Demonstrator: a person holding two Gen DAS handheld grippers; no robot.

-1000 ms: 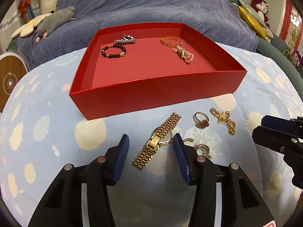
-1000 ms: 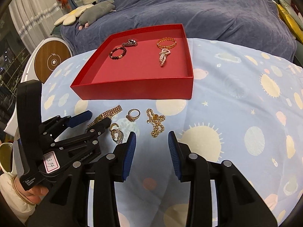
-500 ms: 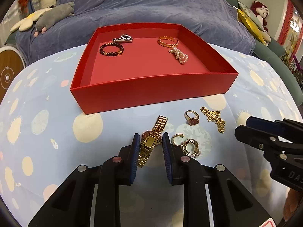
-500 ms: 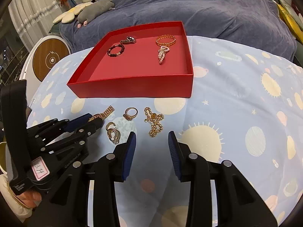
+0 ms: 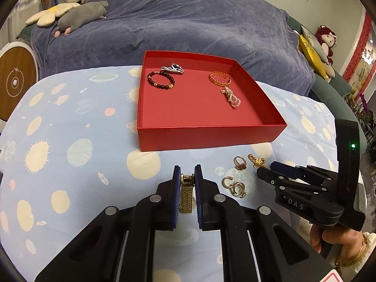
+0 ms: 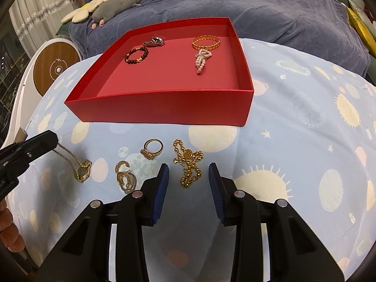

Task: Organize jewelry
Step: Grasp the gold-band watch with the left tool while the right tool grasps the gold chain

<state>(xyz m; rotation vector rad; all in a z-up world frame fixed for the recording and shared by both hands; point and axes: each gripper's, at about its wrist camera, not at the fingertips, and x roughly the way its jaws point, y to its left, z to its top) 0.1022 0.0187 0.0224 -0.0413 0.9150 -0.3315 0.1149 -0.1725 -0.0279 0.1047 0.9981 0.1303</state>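
My left gripper (image 5: 187, 176) is shut on a gold watch (image 5: 186, 193), lifted above the cloth; the watch hangs from it in the right wrist view (image 6: 80, 168). The red tray (image 5: 206, 137) holds a dark bead bracelet (image 5: 161, 81), a silver piece (image 5: 172, 68), a gold bangle (image 5: 219, 78) and a pink pearl charm (image 5: 231, 97). On the cloth in front of the tray lie a gold ring (image 6: 152, 150), hoop earrings (image 6: 125, 176) and a gold chain bracelet (image 6: 188, 162). My right gripper (image 6: 188, 176) is open, its fingers either side of the chain's near end.
The table has a light blue cloth with suns and planets (image 6: 305, 141). A blue-covered sofa (image 5: 188, 23) with plush toys (image 5: 70, 16) stands behind. A round wooden-faced device (image 6: 56, 69) is at the left.
My left gripper closed on the gold watch and lifted it off the cloth. My right gripper moved forward toward the gold chain.
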